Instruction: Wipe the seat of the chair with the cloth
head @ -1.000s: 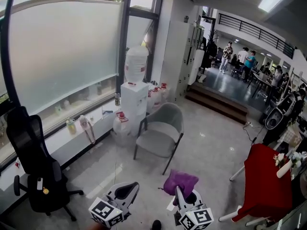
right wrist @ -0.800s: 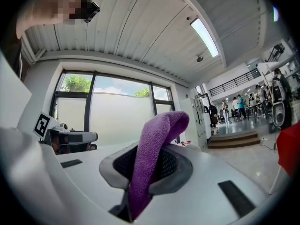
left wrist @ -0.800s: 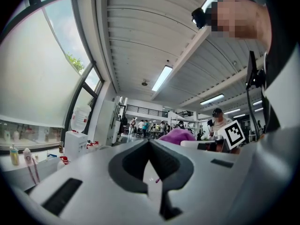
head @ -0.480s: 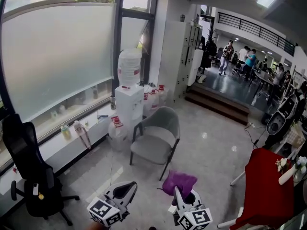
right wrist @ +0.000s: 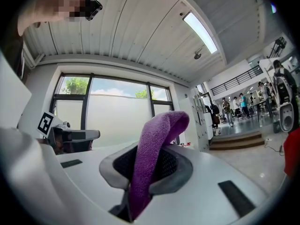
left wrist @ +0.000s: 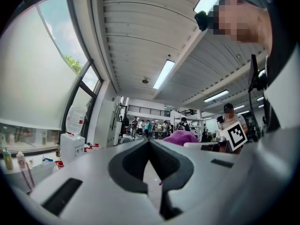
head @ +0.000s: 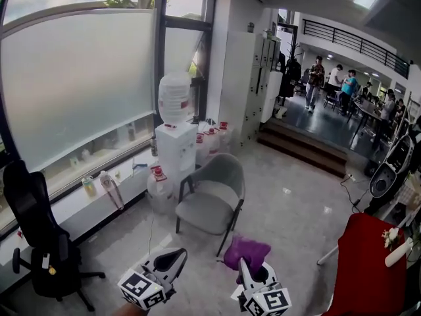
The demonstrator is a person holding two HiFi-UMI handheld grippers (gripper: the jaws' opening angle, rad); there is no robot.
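1. The frosted window (head: 79, 84) filled the wall from your 9 to your 11 o'clock.
2. The red-covered table (head: 365, 262) stood at your 3 o'clock and the black office chair (head: 36, 229) at your 9 o'clock. Both were well apart from the job.
3. The grey chair (head: 209, 199) stood at your 12 o'clock, ahead of both tongs and apart from them. Its seat (head: 197, 212) lay bare, with nothing on it. I judged that wiping had not begun and that you had yet to close in on it.
4. The water cooler (head: 175, 147) stood just behind the grey chair, at its 11 o'clock.
5. The cloth (head: 246, 252) was purple and sat in your right tongs, low at your 5 o'clock. It rose out of the jaws as a folded hump and flopped over at the top (right wrist: 161, 130).
   - It looked soft, light and limp, so I expected it to crumple and drag rather than push.
   - The hold looked sound, with one fold pinched deep between the jaws. The loose bulk ahead of the tips was the part to press flat on the seat.
   - A thin pinch at an edge would likely have let it slip out under the rubbing.
6. Your right tongs (head: 245, 263) were clamped on the cloth. Your left tongs (head: 172, 259) had their jaws brought together at the tips with nothing between them, and they were free to steady the grey chair.
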